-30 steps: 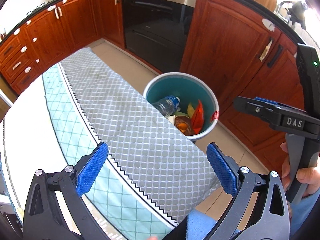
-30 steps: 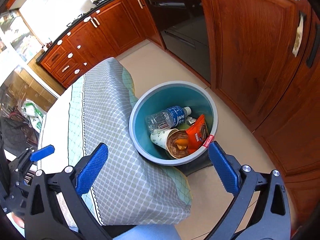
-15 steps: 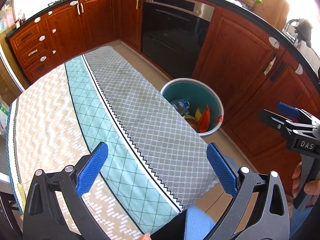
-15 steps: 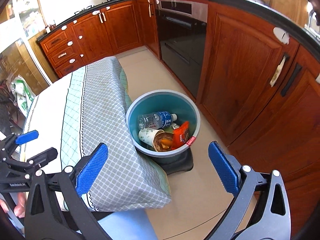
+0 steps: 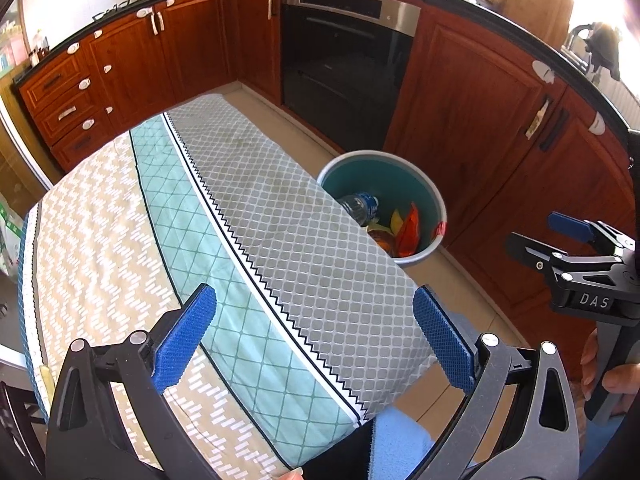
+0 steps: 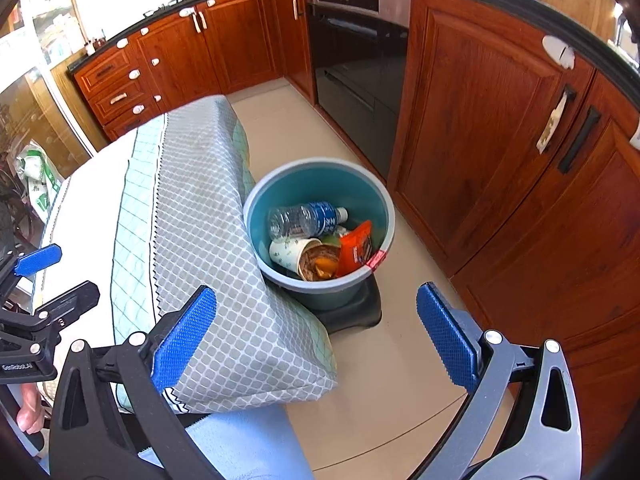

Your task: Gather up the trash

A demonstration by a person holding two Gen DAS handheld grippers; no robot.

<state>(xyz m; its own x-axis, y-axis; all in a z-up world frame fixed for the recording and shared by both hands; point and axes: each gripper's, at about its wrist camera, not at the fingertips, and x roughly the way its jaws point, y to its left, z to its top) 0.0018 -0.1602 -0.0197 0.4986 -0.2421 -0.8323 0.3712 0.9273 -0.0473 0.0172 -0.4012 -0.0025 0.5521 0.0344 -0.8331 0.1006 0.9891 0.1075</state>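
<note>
Both the left gripper (image 5: 316, 336) and the right gripper (image 6: 316, 336) hang spread and empty; the full bin (image 6: 384, 216) beside the table (image 5: 120, 240) risks tipping if nudged.

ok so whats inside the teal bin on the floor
In the teal bin: a clear water bottle with a blue label, a paper cup lying on its side holding orange scraps, and an orange snack wrapper. Anything beneath these is covered.
</note>
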